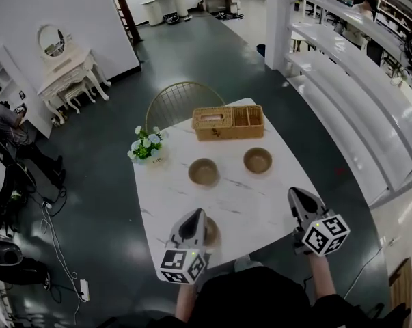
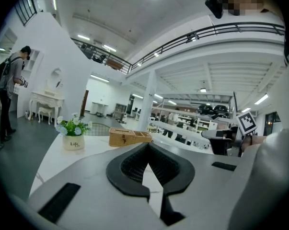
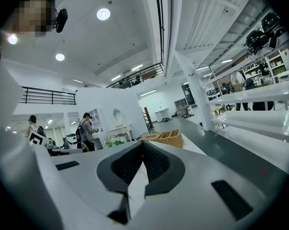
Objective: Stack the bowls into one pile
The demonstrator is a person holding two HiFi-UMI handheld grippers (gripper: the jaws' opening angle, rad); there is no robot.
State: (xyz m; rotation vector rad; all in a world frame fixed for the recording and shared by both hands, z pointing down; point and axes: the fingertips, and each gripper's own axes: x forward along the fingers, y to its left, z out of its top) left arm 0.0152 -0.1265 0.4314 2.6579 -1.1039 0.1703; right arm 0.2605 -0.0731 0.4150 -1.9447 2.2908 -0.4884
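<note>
Over the near edge of the white marble table (image 1: 260,214), both hands reach forward, each gripper pointing nearly level towards 12 o'clock. The left gripper (image 1: 197,214) sits at the table's 7 o'clock and the right gripper (image 1: 294,194) at its 4 o'clock, well apart. Each gripper's own view shows its jaws pressed together at the tips, with only tabletop showing through the gap behind them. One brown bowl (image 1: 203,171) stands at 12 o'clock from the left gripper, near the table's middle. A second bowl (image 1: 257,160) sits beside it at its 3 o'clock, apart from it. What looks like a third bowl (image 1: 212,231) lies just right of the left gripper, partly hidden by it. Beyond the bowls a wicker basket (image 1: 227,122) lies at the far edge, a flower pot (image 1: 147,147) at 10 o'clock, and a wire chair (image 1: 182,103) stands behind the table.
</note>
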